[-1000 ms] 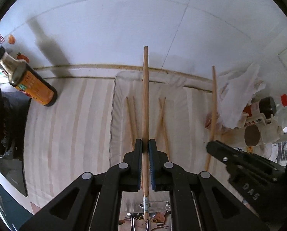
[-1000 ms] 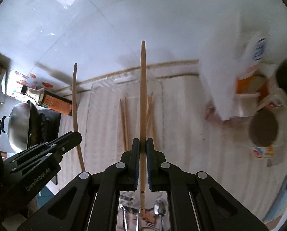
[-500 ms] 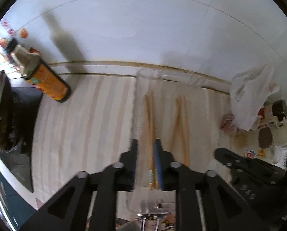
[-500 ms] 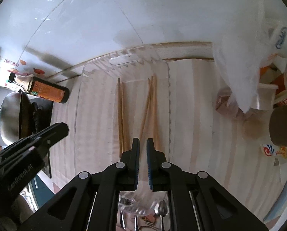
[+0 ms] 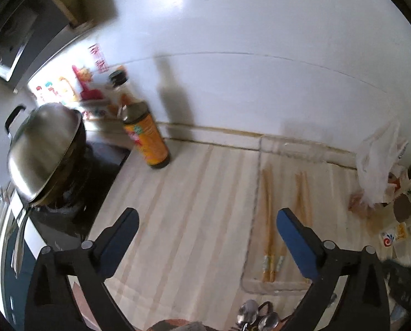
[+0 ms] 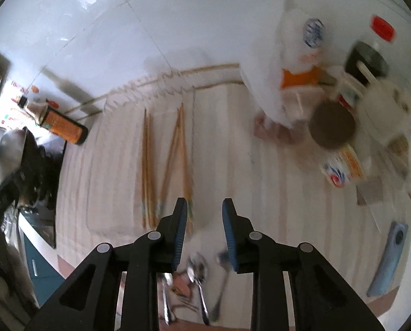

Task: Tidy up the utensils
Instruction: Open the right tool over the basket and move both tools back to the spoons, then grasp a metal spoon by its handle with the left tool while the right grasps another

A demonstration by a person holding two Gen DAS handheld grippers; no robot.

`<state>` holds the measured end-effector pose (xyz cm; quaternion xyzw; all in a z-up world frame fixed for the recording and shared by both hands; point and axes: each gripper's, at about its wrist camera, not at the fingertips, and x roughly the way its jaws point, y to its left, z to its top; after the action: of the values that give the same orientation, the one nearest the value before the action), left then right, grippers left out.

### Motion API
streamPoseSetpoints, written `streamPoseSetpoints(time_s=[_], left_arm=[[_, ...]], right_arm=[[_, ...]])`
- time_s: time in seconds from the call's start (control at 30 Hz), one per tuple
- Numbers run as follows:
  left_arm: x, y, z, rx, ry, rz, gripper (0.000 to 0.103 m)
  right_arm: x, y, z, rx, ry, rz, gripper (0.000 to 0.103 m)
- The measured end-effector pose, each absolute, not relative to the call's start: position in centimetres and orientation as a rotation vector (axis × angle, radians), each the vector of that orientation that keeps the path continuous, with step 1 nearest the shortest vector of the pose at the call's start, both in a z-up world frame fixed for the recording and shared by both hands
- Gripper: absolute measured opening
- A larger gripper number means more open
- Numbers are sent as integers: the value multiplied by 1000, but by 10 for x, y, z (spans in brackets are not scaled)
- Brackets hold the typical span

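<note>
Clear tray (image 6: 114,165) on the striped counter (image 5: 183,220) serves as landmark; it lies flat against the base of the white wall. Behind and to its left stands the orange-labelled sauce bottle (image 5: 147,138), upright and well apart from it. To the tray's right sits a white plastic bag (image 6: 291,63) among cups and packets.

Inside the tray lie the chopsticks (image 6: 164,162) in two loose groups, one near the left wall, one fanned toward the right wall. Just off the tray's near edge lie the spoons (image 6: 197,275), not yet sorted.

Your left gripper (image 5: 208,220) has just been opening and stands at full spread, nothing between its fingers; it hovers left of the tray, over bare counter. Your right gripper (image 6: 205,207) has just been opening too — jaws partly apart, empty, above the tray's near right corner.

Risks, judged from this layout:
- The tray looks light; a finger catching its rim on the way to the spoons would likely slide it and scatter the chopsticks.
- The wide left jaws swung further left could tip the bottle.
- The spoons overlap — a pinch on one may drag or flip its neighbour.
- The fanned group's tails lie under the right gripper; descending here could clip them.
</note>
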<state>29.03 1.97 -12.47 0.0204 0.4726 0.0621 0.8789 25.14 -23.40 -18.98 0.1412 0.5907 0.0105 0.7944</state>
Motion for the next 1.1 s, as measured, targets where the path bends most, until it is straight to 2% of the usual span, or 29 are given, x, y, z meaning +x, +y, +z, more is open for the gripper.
streamPoseSetpoints(time_s=[0.07, 0.27, 0.43, 0.57, 0.6, 0.73, 0.77, 0.8, 0.87, 0.93, 1.0, 1.1], left_arm=[[284, 25, -132, 36, 1008, 135, 103], [248, 22, -178, 148, 1082, 146, 103], [215, 16, -244, 137, 1308, 88, 100], [197, -6, -288, 112, 1460, -22, 77], [195, -11, -294, 112, 1473, -41, 73], [193, -32, -311, 144, 1492, -82, 72], [194, -34, -315, 145, 1499, -89, 65], [194, -36, -318, 144, 1508, -93, 51], [195, -35, -324, 134, 1531, -95, 33], [197, -30, -325, 97, 1530, -94, 25], [198, -22, -325, 86, 1526, -74, 7], [199, -1, -327, 59, 1526, -33, 5]], right_arm=[[233, -231, -201, 297, 1300, 31, 34], [188, -208, -258, 262, 1446, 70, 34], [167, -195, -300, 277, 1522, 82, 34], [160, -203, -307, 297, 1527, 59, 34], [159, -207, -306, 293, 1524, 48, 34], [159, -222, -301, 286, 1511, 19, 34], [159, -223, -300, 285, 1509, 16, 34], [160, -225, -299, 285, 1507, 14, 34], [159, -226, -297, 284, 1507, 19, 34], [160, -224, -296, 284, 1508, 34, 34], [164, -217, -297, 282, 1513, 50, 34], [166, -198, -304, 272, 1521, 75, 34]])
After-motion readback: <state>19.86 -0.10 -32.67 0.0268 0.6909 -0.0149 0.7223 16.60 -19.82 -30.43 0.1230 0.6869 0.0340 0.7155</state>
